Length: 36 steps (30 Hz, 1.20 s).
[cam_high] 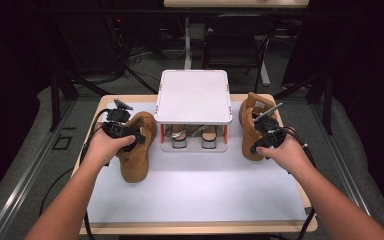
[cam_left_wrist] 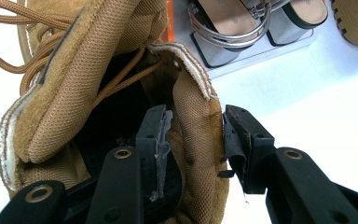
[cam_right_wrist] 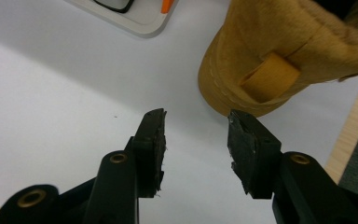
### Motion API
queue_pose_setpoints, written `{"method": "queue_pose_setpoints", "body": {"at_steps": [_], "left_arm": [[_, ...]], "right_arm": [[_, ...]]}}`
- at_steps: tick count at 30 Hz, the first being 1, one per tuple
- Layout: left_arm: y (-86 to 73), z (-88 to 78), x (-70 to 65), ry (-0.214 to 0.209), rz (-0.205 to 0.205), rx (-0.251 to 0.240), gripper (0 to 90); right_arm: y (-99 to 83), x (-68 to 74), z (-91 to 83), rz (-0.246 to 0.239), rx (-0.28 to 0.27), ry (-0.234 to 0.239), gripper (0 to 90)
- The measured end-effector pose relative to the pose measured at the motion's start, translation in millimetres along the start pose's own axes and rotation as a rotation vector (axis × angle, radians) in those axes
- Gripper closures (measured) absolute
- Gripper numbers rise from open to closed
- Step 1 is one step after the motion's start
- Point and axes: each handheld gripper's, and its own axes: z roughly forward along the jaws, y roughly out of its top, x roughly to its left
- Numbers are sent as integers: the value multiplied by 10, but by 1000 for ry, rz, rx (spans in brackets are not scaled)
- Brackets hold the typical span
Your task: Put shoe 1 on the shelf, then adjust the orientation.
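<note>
I read this as the pick-up stage of putting a pair of tan boots away on the small rack (cam_high: 194, 95), a white, square-topped shelf with orange posts at twelve o'clock on the surface (cam_high: 195, 190). My left tongs (cam_left_wrist: 191, 135) are about half open and clamped on the collar of the left boot (cam_high: 136, 150), one pad inside the dark shaft, the other pressing the outer wall. That boot stands at about nine o'clock from the rack, toe toward me.

My right tongs (cam_right_wrist: 196, 128) stand about half open with nothing between the pads; they hang above bare white surface, just short of the right boot (cam_high: 252, 127), which sits at three o'clock from the rack. Its heel loop (cam_right_wrist: 270, 74) lies at one o'clock from those pads.

Next, I judge, the right tongs need to swing toward that heel and bite either the loop or the collar edge, then both boots can lift together.

The boots are soft napped suede with woven mesh lining, a padded collar with pale stitching and round cord laces (cam_left_wrist: 9, 32); the collar will likely fold under pressure. Metallic strappy sandals (cam_left_wrist: 228, 23) already fill the rack's lower level.
</note>
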Motion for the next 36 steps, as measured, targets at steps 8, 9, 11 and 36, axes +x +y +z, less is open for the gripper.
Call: {"method": "queue_pose_setpoints", "body": {"at_steps": [8,9,11,36], "left_arm": [[-1,-1,0,1,1,-1,598],[0,-1,-1,0,1,-1,598],[1,6,-4,3,1,-2,598],[-5,34,-13,0,8,8,597]], "right_arm": [[205,-41,-106,31,52,8,557],[205,-41,-106,31,52,8,557],[272,-52,-138,30,75,11,550],[831,-143,-342,119,49,-26,516]]}}
